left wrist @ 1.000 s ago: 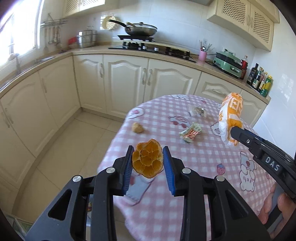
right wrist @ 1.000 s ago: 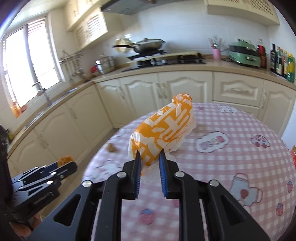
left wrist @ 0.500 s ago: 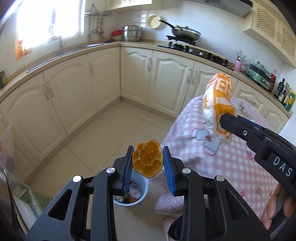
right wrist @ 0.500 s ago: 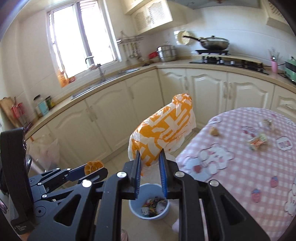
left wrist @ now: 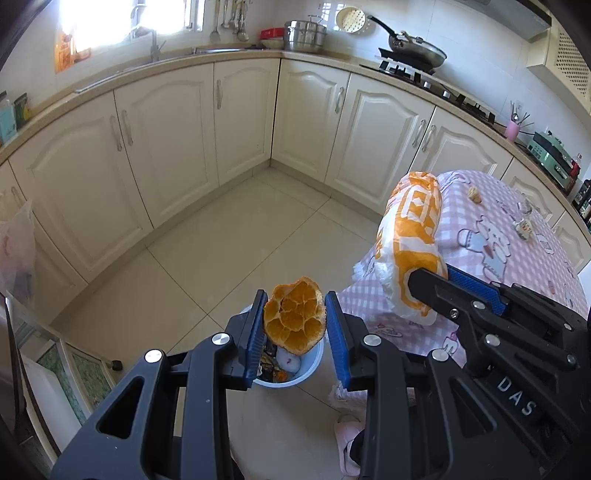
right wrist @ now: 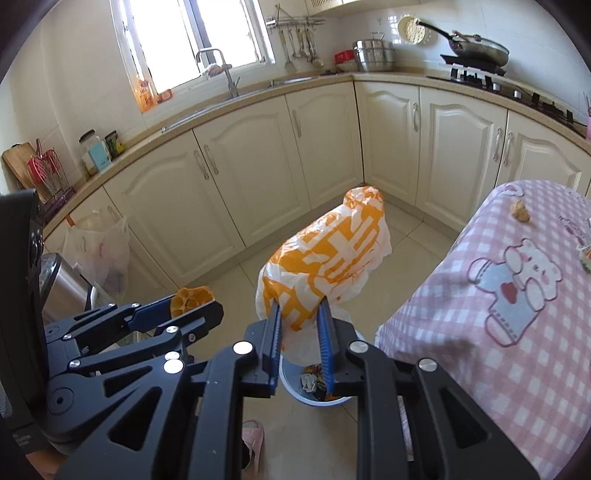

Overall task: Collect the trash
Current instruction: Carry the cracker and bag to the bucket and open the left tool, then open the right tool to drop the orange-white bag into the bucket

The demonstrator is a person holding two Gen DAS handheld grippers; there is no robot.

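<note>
Kitchen floor below carries a bin [left wrist: 295, 373]. Left gripper [left wrist: 295, 325] pinches a peel [left wrist: 294, 320], cut face up, above it. Right gripper [right wrist: 300, 334] pinches a bag [right wrist: 325, 266], long axis pointing away along its fingers.

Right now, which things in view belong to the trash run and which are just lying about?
For the job:
orange peel in the left tool
orange-and-white bag in the right tool
blue bin
scraps on the table

Lying about:
frying pan
steel pot
pink slipper

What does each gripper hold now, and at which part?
Left gripper: orange peel, pinched across its sides. Right gripper: orange-and-white plastic bag, held at its lower end between the jaws.
</note>
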